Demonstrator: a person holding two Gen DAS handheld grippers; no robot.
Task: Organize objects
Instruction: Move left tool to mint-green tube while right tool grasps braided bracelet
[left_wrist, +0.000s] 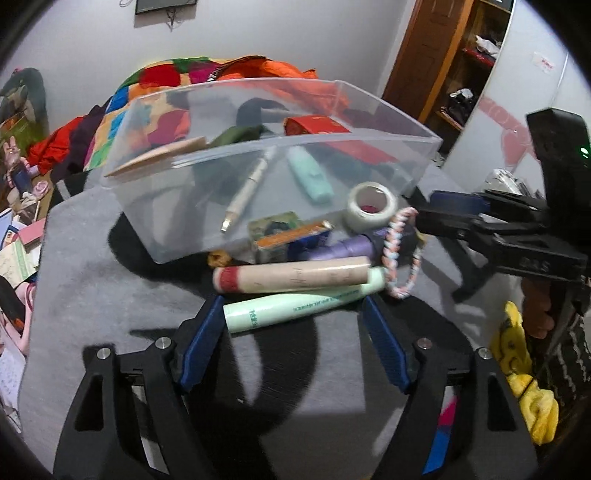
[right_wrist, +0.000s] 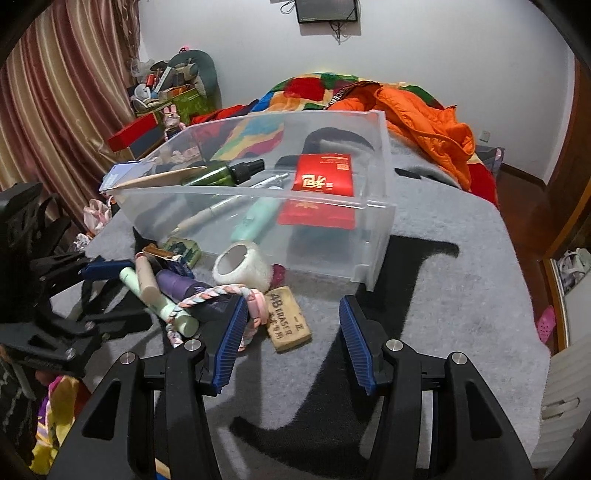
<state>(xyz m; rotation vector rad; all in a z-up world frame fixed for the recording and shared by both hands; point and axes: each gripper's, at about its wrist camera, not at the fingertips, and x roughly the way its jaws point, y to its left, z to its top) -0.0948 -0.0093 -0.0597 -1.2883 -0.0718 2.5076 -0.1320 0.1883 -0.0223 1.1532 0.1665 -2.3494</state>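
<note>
A clear plastic bin (left_wrist: 207, 236) (right_wrist: 373, 236) stands on the grey mat and holds a pen (left_wrist: 245, 192), a mint tube (left_wrist: 310, 175), a red envelope (right_wrist: 321, 184) and a green bottle (right_wrist: 221, 173). Loose items lie in front of it: a tape roll (left_wrist: 371, 206) (right_wrist: 240, 266), a beige tube (left_wrist: 295, 275), a pale green tube (left_wrist: 295, 304) (right_wrist: 162, 302), a purple tube (right_wrist: 177, 286), a braided bracelet (left_wrist: 400, 254) (right_wrist: 210, 295) and an eraser (right_wrist: 288, 319). My left gripper (left_wrist: 293, 334) is open around the green tube's near end. My right gripper (right_wrist: 291, 338) is open, just short of the eraser.
A small tin (left_wrist: 273, 229) and an orange-edged box (left_wrist: 295, 234) lean by the bin. Bright bedding (right_wrist: 424, 122) lies behind. Clutter and boxes (left_wrist: 18, 240) sit off the mat's left edge; a yellow cloth (left_wrist: 524, 376) is at the right.
</note>
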